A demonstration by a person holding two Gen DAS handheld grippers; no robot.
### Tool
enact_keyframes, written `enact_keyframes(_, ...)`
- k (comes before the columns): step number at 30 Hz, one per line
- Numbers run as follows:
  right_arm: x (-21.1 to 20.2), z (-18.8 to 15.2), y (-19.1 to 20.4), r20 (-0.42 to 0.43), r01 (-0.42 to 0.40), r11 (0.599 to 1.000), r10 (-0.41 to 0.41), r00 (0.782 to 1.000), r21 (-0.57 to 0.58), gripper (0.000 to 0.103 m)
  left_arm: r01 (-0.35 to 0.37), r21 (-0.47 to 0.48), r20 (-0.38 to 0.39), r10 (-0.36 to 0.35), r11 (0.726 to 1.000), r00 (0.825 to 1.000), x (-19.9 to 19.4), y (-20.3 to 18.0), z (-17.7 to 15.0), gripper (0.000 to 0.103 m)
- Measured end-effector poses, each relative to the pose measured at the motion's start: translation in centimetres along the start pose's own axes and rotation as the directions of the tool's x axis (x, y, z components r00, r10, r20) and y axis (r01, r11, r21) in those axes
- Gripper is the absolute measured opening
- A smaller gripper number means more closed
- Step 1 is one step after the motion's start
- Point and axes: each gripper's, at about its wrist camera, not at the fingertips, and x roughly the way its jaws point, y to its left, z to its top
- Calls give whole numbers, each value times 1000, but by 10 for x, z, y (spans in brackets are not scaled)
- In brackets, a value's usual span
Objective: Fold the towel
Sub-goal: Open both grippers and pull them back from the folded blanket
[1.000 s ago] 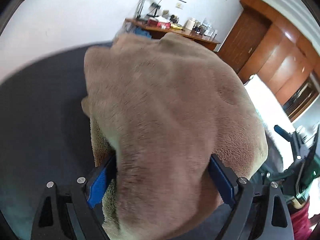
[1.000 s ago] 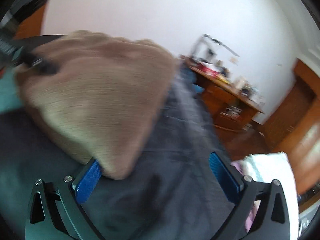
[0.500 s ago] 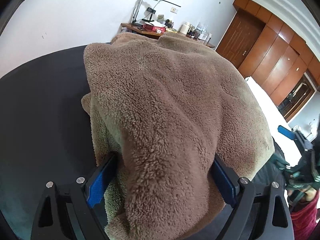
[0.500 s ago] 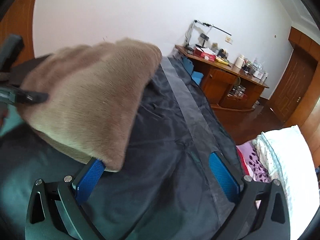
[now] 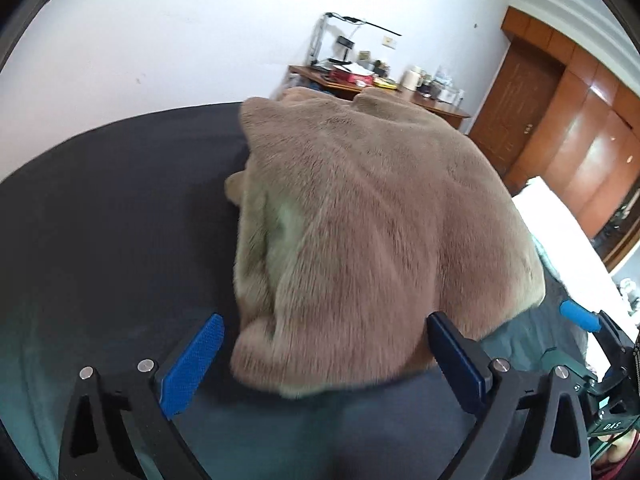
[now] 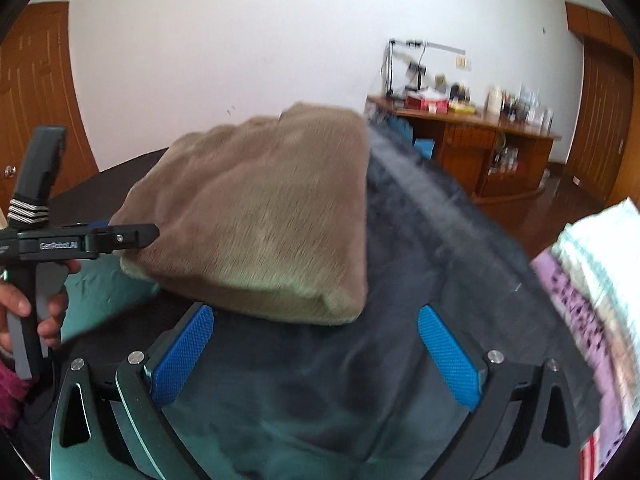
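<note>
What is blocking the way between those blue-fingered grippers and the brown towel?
Nothing visible. The towel lies folded on the dark cloth just ahead of the left gripper, whose jaws are opening, and the open right gripper.

Plain white wall (image 6: 260,52) behind, small marks on it. Wooden desk (image 6: 472,136) against the wall, cluttered with bottles, boxes and a mug; a thin-armed desk lamp (image 6: 416,50) stands on it. Wooden doors: one at far left (image 6: 36,120), one at right (image 5: 516,120), next to glossy wood wardrobe panels (image 5: 600,148). Dark polished wood floor (image 6: 560,188). Even daylight; bright patch at right.
</note>
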Motion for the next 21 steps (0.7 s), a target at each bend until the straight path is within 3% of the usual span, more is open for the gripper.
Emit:
enact_keyframes(8,9,-20,5,-41,-37,992,42,998,118,103,-166,156,24,164,974,986,3,-20,-9,102)
enact_keyframes(15,8,-26,20,-63,13,997,-8,998,79,103,-85,98,-38,89,992,995,10,-19,-21,102)
enact_keyframes(21,11,-29,27,-95,30,998,-24,995,63,103,-83,97,-55,88,992,995,6,-13,-30,102)
